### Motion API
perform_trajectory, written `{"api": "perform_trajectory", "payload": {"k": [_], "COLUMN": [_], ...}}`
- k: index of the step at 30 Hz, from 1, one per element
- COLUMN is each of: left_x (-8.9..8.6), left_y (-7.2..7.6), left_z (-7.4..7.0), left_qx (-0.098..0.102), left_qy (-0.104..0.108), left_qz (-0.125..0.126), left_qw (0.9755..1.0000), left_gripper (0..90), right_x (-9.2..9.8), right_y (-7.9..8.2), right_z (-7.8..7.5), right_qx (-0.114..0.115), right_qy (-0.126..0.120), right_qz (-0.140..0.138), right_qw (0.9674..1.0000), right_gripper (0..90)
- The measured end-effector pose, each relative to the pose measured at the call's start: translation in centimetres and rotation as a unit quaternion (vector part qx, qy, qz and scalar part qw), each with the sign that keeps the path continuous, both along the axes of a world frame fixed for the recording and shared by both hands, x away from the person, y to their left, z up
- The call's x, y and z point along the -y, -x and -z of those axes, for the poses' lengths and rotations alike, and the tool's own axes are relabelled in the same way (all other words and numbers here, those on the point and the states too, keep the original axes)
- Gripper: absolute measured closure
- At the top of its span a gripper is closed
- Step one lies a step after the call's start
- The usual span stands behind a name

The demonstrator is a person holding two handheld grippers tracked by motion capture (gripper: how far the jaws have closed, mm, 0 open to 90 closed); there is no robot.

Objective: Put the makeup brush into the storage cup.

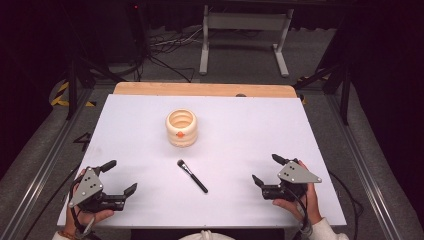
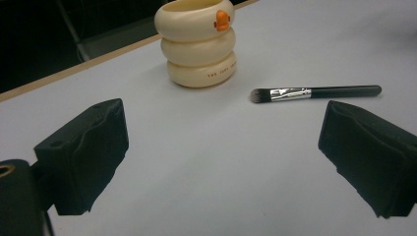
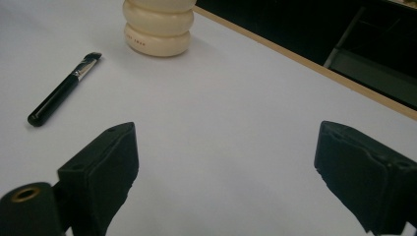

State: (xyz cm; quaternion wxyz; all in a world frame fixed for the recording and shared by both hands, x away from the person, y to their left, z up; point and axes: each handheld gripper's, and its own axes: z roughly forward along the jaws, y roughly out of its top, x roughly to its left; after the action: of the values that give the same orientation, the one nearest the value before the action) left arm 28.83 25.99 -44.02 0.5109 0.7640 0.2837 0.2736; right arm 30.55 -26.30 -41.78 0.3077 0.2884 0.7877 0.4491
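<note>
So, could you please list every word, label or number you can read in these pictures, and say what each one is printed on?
"THE ..." in small red capitals on the bottom ring of the cream ringed cup: only the first word reads, the rest is too small and blurred.
A red print low on the same cup in the right gripper view: too blurred to read.
Makeup brush: no lettering visible.
Orange duck-bill knob on the cup: no text.

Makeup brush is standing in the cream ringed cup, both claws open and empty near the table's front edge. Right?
Not quite. The brush lies flat on the white table, in front of the cup and apart from it, as the high view shows. The rest holds: left claw and right claw are open and empty.
</note>
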Motion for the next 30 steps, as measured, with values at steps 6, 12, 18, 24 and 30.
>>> {"api": "perform_trajectory", "payload": {"k": [6,12,18,24,30], "left_x": [0.2,0.1,0.2,0.2,0.2], "left_y": [0.0,-0.1,-0.1,-0.1,-0.1], "left_z": [0.1,0.2,0.2,0.3,0.3], "left_qx": [-0.006,-0.01,-0.012,-0.015,-0.018], "left_qy": [-0.001,0.002,0.004,0.007,0.003], "left_qz": [0.003,0.004,0.007,0.01,0.015], "left_qw": [1.0,0.9999,0.9999,0.9998,0.9997], "left_gripper": [6.0,6.2,6.3,6.4,6.4], "right_x": [-1.3,-2.8,-5.1,-8.4,-12.5], "right_y": [-0.6,-1.4,-2.0,-2.9,-4.8], "right_z": [-0.2,-0.5,-0.8,-1.6,-2.1], "right_qx": [-0.03,-0.066,-0.101,-0.137,-0.194], "right_qy": [0.016,0.039,0.069,0.096,0.139], "right_qz": [-0.025,-0.04,-0.059,-0.079,-0.087], "right_qw": [0.9991,0.9962,0.9908,0.9827,0.9671], "right_gripper": [15.9,19.1,20.2,22.0,24.2]}}
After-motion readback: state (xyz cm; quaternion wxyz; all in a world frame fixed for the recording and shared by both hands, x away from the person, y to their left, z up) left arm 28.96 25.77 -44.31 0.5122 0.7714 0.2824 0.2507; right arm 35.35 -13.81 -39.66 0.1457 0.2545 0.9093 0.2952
